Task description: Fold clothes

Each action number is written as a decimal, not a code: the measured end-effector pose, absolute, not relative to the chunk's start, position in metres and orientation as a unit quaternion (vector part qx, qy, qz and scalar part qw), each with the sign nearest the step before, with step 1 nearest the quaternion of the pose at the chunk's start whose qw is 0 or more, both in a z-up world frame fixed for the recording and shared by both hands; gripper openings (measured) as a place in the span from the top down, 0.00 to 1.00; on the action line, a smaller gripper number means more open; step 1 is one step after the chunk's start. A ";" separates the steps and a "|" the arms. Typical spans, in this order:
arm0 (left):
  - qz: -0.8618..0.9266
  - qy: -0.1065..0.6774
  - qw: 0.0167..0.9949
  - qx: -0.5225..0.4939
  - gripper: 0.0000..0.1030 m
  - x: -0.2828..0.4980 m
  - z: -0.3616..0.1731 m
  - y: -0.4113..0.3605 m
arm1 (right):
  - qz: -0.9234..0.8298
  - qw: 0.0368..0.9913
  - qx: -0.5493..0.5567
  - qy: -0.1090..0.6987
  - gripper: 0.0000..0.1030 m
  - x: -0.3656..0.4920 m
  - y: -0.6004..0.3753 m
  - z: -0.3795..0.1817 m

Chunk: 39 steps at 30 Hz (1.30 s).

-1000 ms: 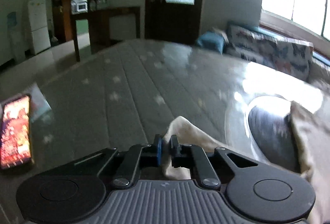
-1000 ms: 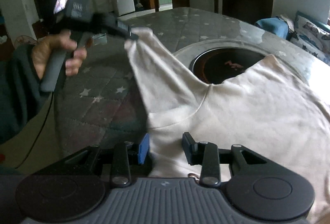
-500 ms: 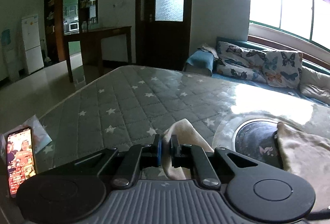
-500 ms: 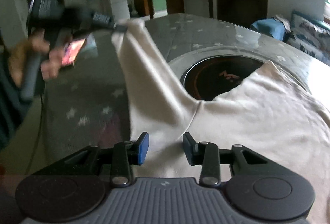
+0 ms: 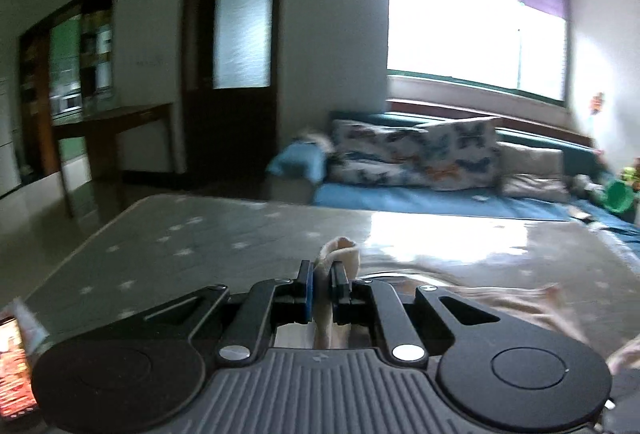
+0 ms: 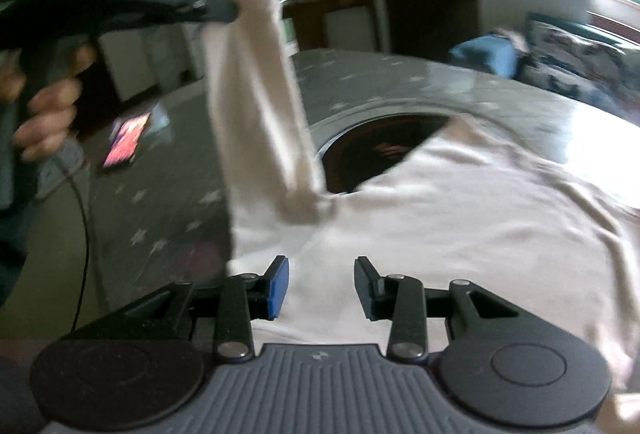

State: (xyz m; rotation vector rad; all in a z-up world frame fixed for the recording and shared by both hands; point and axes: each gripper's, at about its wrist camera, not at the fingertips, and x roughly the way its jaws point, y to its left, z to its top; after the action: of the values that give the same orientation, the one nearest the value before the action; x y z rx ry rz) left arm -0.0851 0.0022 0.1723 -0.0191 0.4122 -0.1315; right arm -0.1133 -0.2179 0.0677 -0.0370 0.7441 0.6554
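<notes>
A cream shirt lies spread on the grey star-patterned table. My left gripper is shut on the end of its sleeve and holds it high above the table. In the right wrist view the left gripper shows at the upper left with the sleeve hanging from it in a long strip. My right gripper is open and empty, low over the shirt's near edge.
A round dark inset sits in the table, partly under the shirt. A lit phone lies at the table's left edge. A sofa with butterfly cushions stands beyond the table, under a bright window.
My left gripper has lifted the sleeve higher and carried it right, over the shirt body. The right gripper has stayed open over the shirt's near edge.
</notes>
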 end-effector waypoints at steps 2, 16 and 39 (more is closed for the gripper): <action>-0.095 0.201 0.975 -0.013 0.91 -0.091 0.178 -0.020 | 0.290 0.889 0.000 0.355 0.64 -0.114 -0.237 0.070; -0.323 0.267 0.907 0.030 0.56 -0.115 0.132 -0.147 | 0.146 0.921 0.071 0.353 0.64 -0.129 -0.337 0.068; -0.261 0.312 0.887 0.217 0.81 -0.122 0.056 -0.070 | 0.124 0.926 0.061 0.350 0.64 -0.146 -0.347 0.077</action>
State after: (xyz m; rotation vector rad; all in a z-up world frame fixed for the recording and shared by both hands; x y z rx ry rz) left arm -0.1223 -0.0698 0.0556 0.4509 0.6483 -0.5421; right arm -0.1457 -0.3468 0.0770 0.1252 0.7183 0.2538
